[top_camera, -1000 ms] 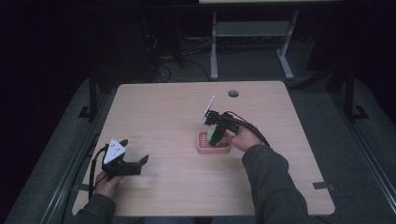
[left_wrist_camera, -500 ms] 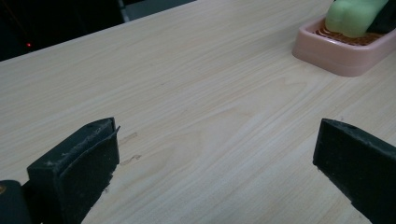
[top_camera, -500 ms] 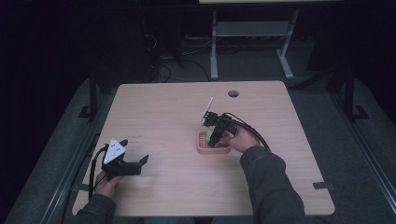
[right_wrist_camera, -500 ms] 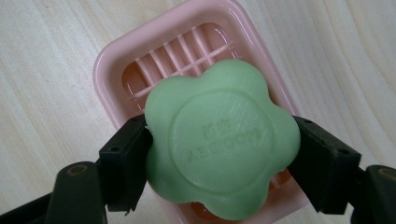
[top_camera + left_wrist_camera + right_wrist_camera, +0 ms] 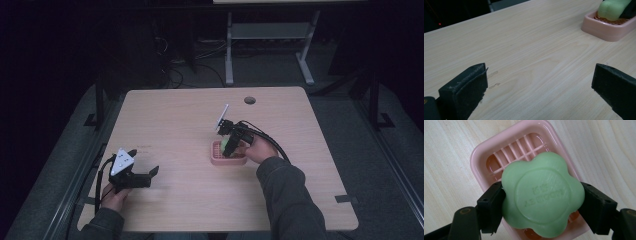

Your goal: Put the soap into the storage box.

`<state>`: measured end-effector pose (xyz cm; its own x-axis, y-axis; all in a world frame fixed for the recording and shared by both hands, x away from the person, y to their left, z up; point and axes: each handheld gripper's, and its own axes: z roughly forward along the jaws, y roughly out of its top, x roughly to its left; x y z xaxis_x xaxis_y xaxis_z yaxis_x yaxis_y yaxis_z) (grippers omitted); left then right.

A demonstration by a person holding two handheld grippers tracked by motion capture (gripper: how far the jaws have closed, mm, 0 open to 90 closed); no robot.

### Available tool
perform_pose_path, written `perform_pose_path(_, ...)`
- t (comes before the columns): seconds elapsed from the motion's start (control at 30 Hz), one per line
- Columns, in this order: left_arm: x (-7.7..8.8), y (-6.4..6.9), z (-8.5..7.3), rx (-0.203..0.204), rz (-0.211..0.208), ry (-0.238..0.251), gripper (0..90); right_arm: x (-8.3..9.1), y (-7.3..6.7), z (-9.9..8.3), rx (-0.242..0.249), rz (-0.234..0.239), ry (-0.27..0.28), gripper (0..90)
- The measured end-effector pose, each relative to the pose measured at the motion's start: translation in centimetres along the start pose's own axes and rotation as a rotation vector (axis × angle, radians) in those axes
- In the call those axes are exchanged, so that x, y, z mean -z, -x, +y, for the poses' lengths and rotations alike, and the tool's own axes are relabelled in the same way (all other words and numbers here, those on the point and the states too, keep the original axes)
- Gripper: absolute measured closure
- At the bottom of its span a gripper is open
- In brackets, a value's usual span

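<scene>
The right arm reaches forward from the bottom of the high view, its sleeve bent toward the middle of the table [image 5: 180,115]. The right hand [image 5: 257,148] holds the right gripper [image 5: 229,148] tipped down over the pink dish [image 5: 218,159]. Its two black jaws squeeze the green soap [image 5: 541,201] from both sides. The soap is shaped like a flower with raised letters on top. It sits over the near end of the dish, just above the slats, but I cannot tell if it touches them.

The left hand [image 5: 114,197] rests near the left edge of the table. It holds the left gripper [image 5: 150,174] low and level, pointing toward the dish. Its jaws are spread wide apart with nothing between them, just bare wood. In the left gripper view the dish and the soap sit far off at the top right.

Since a second ago the right gripper has dipped a little lower over the dish. The left gripper has stayed where it was.
</scene>
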<state>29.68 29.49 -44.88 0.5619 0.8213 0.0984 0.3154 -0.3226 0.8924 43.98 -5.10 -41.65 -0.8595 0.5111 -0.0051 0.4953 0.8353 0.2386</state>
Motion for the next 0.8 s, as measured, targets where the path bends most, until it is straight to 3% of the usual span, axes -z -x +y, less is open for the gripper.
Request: perform_pose_path(0.8,0.03,-0.06,0.01,-0.003,0.001,0.002,0.0,-0.16,0.12,0.09,-0.011,0.018,-0.008,25.5)
